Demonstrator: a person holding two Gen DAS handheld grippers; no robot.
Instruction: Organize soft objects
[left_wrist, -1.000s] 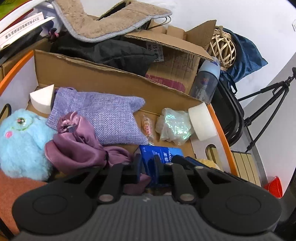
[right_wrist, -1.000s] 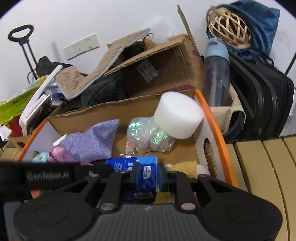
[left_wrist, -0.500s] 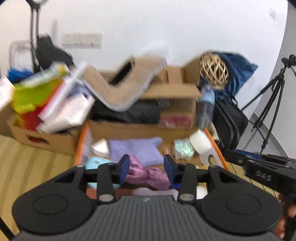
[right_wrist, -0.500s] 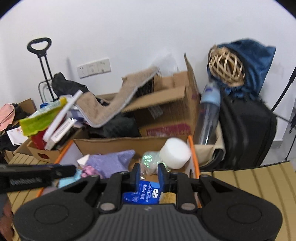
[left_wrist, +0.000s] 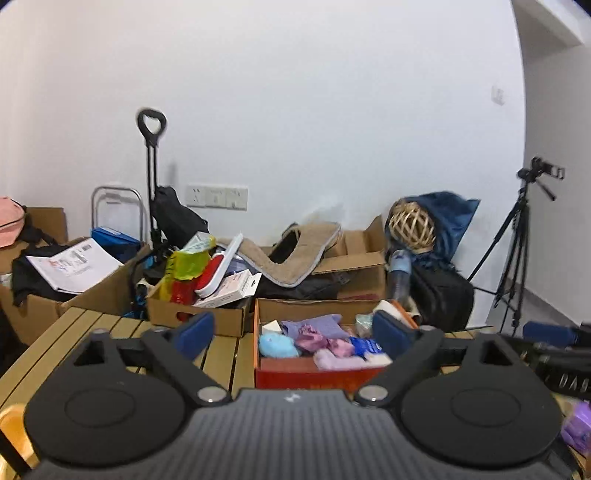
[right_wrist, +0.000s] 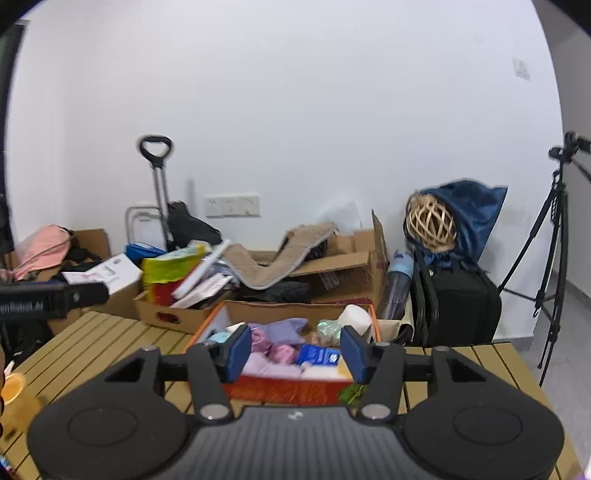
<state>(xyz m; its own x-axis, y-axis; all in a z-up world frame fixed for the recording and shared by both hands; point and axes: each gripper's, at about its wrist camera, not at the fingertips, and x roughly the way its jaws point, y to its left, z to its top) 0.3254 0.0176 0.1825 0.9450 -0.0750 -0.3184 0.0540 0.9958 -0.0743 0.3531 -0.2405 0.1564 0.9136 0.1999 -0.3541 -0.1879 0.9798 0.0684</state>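
An orange-rimmed cardboard box (left_wrist: 317, 371) stands on the slatted table (left_wrist: 74, 332), filled with soft things: a light blue plush (left_wrist: 276, 345), a purple fabric pouch (left_wrist: 314, 325), pink satin cloth (left_wrist: 321, 341), a blue tissue pack (left_wrist: 364, 345) and a white sponge roll (right_wrist: 354, 317). The box also shows in the right wrist view (right_wrist: 288, 391). My left gripper (left_wrist: 291, 338) is open and empty, held back from the box. My right gripper (right_wrist: 295, 352) is open and empty too.
Behind the table stand cluttered cardboard boxes (left_wrist: 207, 299), a trolley handle (left_wrist: 150, 125), a black suitcase (right_wrist: 458, 306) with a wicker ball (right_wrist: 430, 219) and a tripod (left_wrist: 517, 251). A yellow cup (right_wrist: 13, 387) sits at the left. A green sprig (right_wrist: 351, 393) lies by the box.
Both grippers have pulled back and up from inside the box and opened wide. The box now sits small and farther off in both views.
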